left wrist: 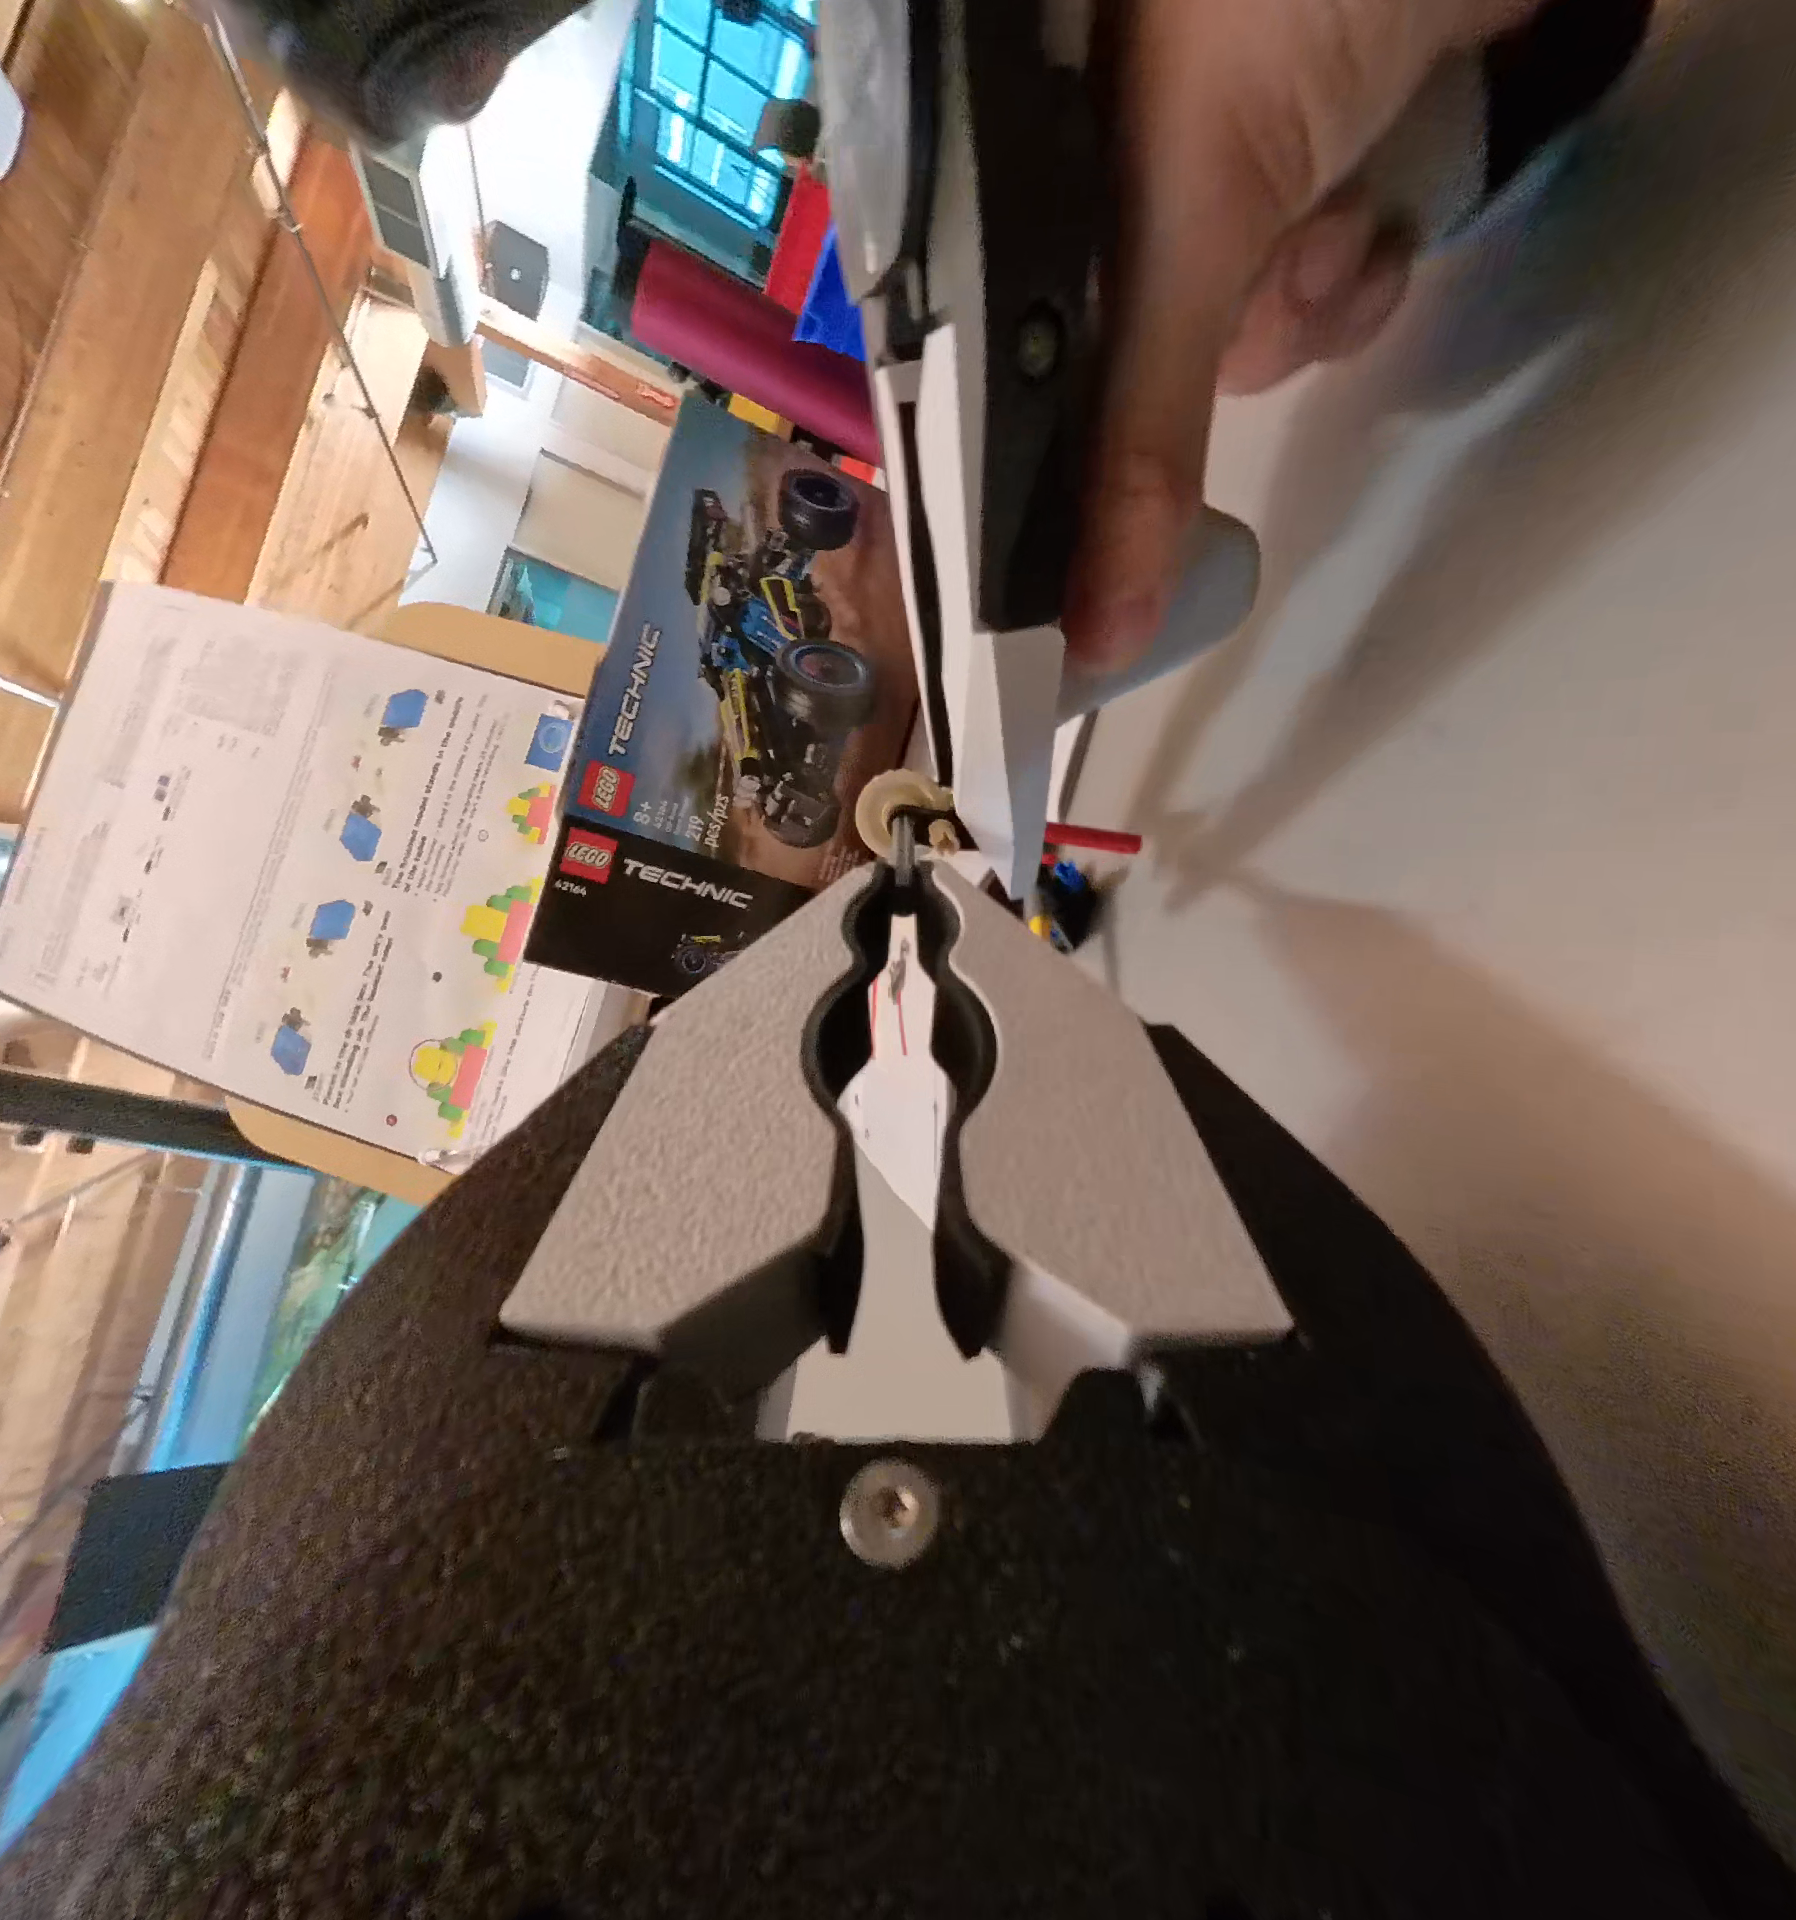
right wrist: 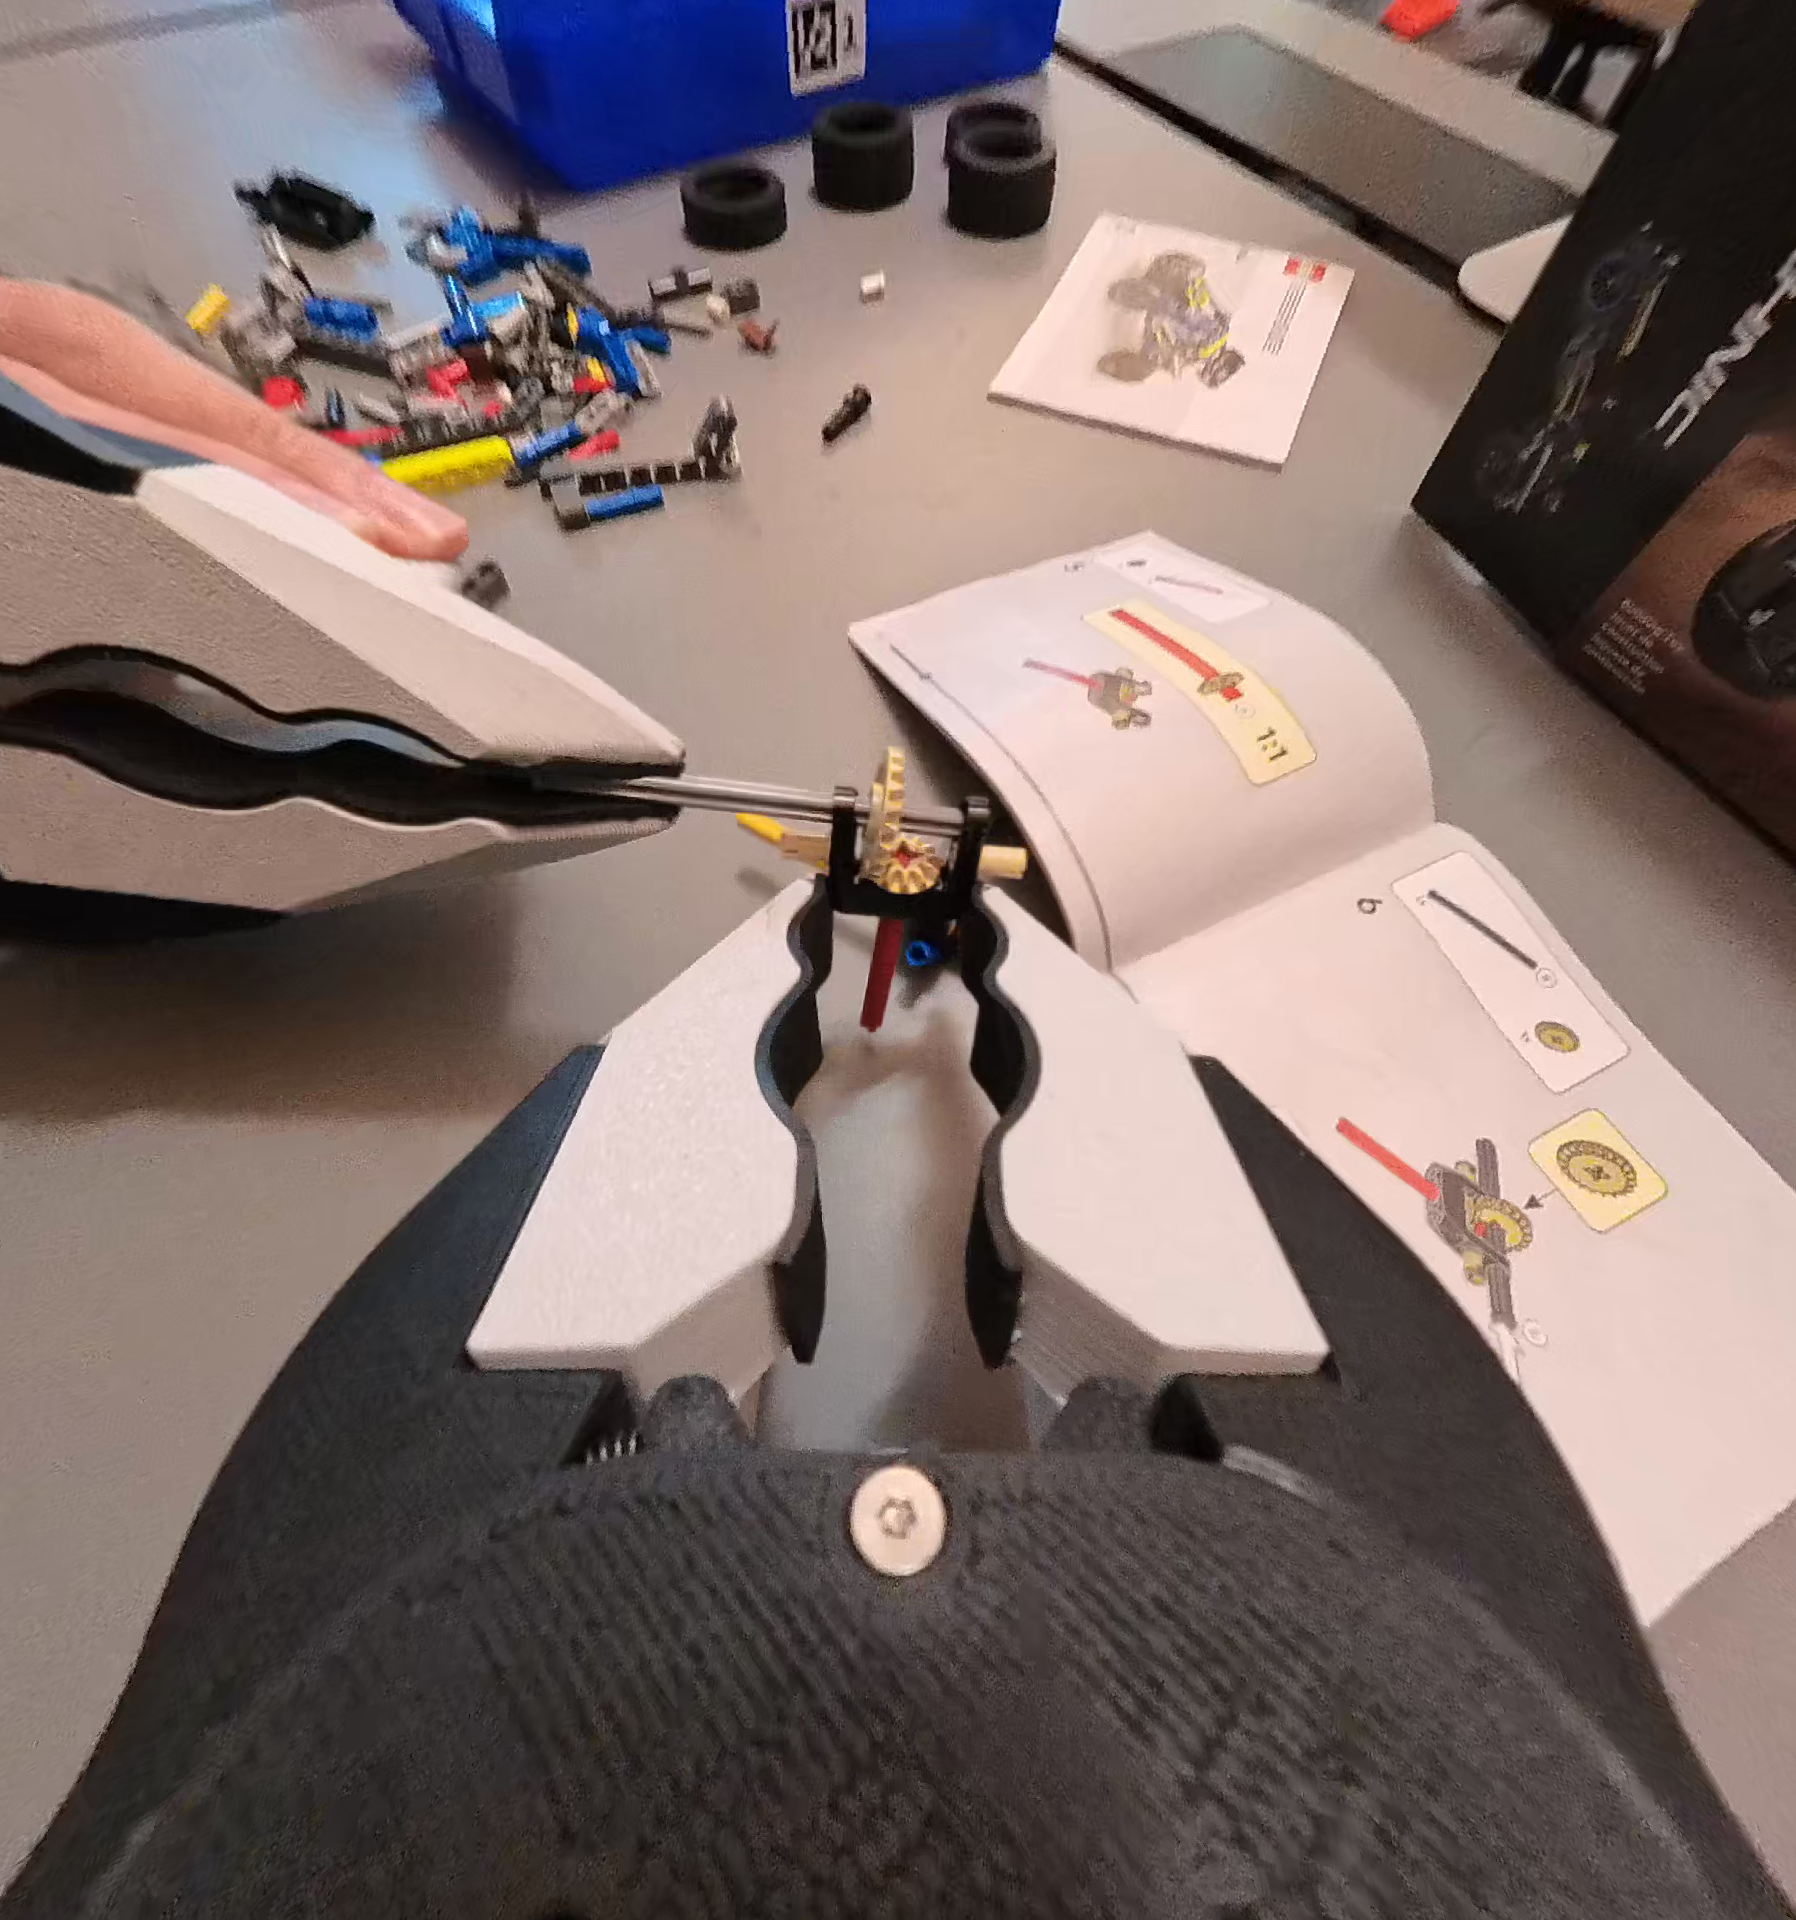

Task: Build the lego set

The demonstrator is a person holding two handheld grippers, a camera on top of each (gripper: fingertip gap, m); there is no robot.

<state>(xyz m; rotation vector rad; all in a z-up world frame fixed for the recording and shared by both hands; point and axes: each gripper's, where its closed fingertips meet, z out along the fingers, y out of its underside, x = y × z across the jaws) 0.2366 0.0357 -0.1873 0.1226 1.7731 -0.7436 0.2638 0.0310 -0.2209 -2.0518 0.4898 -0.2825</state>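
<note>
My right gripper (right wrist: pixel 899 899) is shut on a small black frame (right wrist: pixel 842 868) that carries tan gears (right wrist: pixel 892 795) and a red axle (right wrist: pixel 883 971). It holds the frame above the grey table (right wrist: pixel 250 1091). My left gripper (right wrist: pixel 670 798) comes in from the left, shut on a thin dark axle (right wrist: pixel 759 795). The axle runs through the frame and the upright tan gear. In the left wrist view my left gripper (left wrist: pixel 904 878) pinches the axle just below the tan gear (left wrist: pixel 892 810). A white finger (left wrist: pixel 998 727) of the right gripper and a hand (left wrist: pixel 1237 260) reach in from above.
An open instruction booklet (right wrist: pixel 1289 935) lies right of the frame. The set's box (right wrist: pixel 1704 416) stands at far right and also shows in the left wrist view (left wrist: pixel 728 707). Loose parts (right wrist: pixel 478 353), three black tyres (right wrist: pixel 863 156), a blue bin (right wrist: pixel 717 73) and a leaflet (right wrist: pixel 1174 332) lie beyond. The gap from one gripper's tips to the other's is roughly 4 cm.
</note>
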